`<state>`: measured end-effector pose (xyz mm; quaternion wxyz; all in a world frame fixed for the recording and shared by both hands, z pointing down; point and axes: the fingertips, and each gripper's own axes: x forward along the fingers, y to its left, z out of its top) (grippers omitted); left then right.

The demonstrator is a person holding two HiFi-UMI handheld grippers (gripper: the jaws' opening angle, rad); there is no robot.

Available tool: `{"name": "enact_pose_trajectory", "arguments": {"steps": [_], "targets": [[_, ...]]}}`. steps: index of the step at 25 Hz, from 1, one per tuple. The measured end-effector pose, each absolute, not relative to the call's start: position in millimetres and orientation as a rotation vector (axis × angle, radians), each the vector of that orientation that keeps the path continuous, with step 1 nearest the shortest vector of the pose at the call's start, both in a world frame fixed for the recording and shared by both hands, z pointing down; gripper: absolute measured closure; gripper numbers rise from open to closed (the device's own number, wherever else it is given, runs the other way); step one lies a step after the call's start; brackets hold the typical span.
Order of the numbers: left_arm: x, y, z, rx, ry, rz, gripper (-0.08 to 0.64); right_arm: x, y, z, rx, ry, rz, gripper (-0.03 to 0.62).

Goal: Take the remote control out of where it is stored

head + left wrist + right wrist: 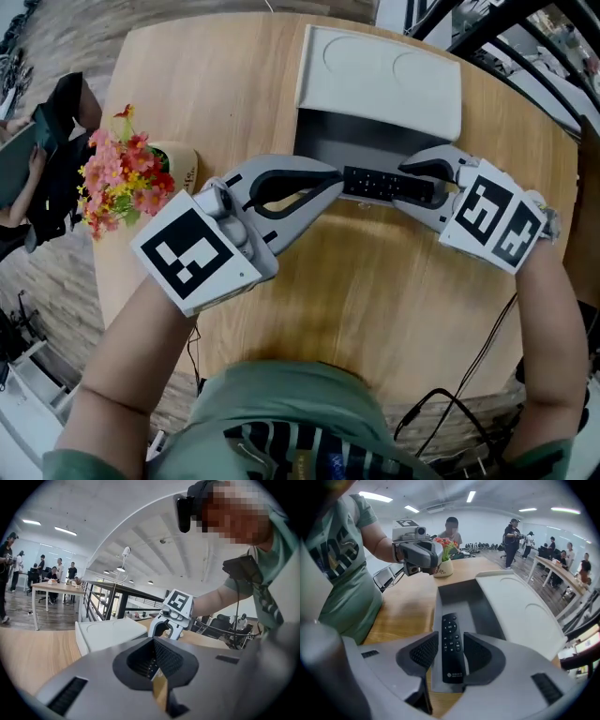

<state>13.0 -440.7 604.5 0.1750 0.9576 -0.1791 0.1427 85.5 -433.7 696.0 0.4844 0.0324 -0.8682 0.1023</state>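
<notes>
**Remote Waits in Its Open Box**

Right claw point(450, 636) hangs with jaws apart, astride the remote point(389, 185), which lies flat in the grey box point(366, 141) at the tabletop's point(375, 309) 12 o'clock. Left claw point(333, 181), jaws together and empty, hovers at the remote's 9 o'clock end. The remote looks light, rigid and slick; best pinched mid-body by its long edges.

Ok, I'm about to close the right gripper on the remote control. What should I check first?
1. The lid is flipped back, storage open: ok.
2. The remote control lies flat, buttons up: ok.
3. The remote sits between the right gripper jaws: ok.
4. Right pads clamped on it: not ok, jaws stand apart.
5. The left gripper is clear of the remote: cannot tell; its shut tips sit at the remote's left end.
</notes>
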Motion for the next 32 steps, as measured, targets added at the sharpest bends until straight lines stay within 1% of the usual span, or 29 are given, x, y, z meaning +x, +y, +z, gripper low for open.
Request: {"name": "enact_pose_trajectory", "arguments": {"steps": [4,17,28,32], "targets": [[11,-437,612,2.691,-0.492,0.414,0.555,91,-437,704,0.066,-2.085,0.285,0.44],[9,-436,612,2.692,-0.489,0.424,0.555,91,-426,717,-0.17,-1.868,0.152,0.442],[10,-438,610,2.693,-0.502,0.405,0.555,102,-436,735,-0.048,-1.649,-0.009,0.442],[11,-435,616,2.707,-0.493,0.425,0.555,97,-437,744,-0.019,-1.7,-0.068,0.462]]}}
